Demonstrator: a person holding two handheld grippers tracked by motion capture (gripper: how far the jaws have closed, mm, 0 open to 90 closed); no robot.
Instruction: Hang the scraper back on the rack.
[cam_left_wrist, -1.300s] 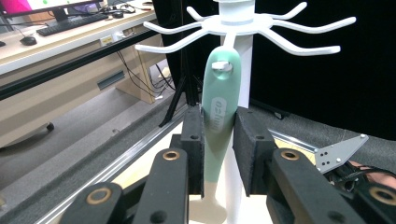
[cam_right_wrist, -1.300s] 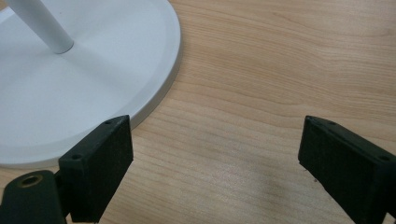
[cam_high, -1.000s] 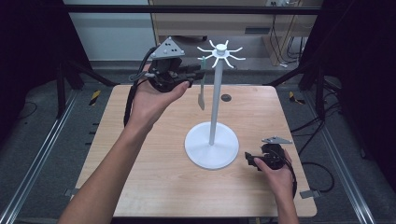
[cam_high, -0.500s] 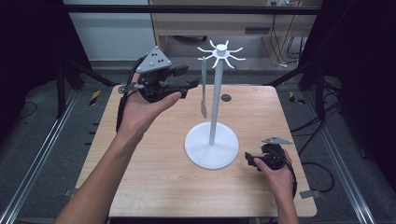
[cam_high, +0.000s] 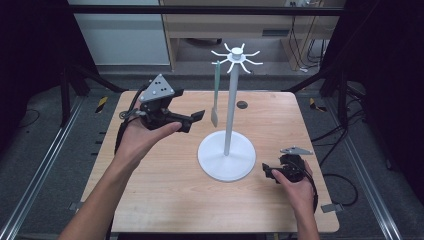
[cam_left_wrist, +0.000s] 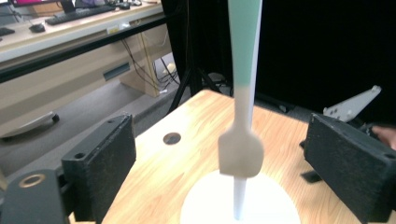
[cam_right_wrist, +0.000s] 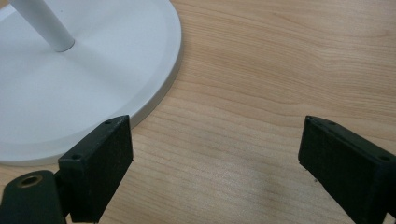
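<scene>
Wooden table (cam_high: 165, 200), hanging green-handled spatula (cam_high: 215, 95)

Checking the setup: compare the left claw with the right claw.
The left claw is raised above the table, aimed at the hanging spatula; the right claw sits low on the table beside the stand's base. Both are open and hold nothing.

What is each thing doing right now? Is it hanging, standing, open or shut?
Spatula: hanging from a hook at the top of the stand, free of both grippers.
White stand: upright on the table.
Left gripper: open, jaws just opened, nothing pressed between them, held beside the spatula.
Right gripper: open, holding nothing, low by the stand's base.
</scene>
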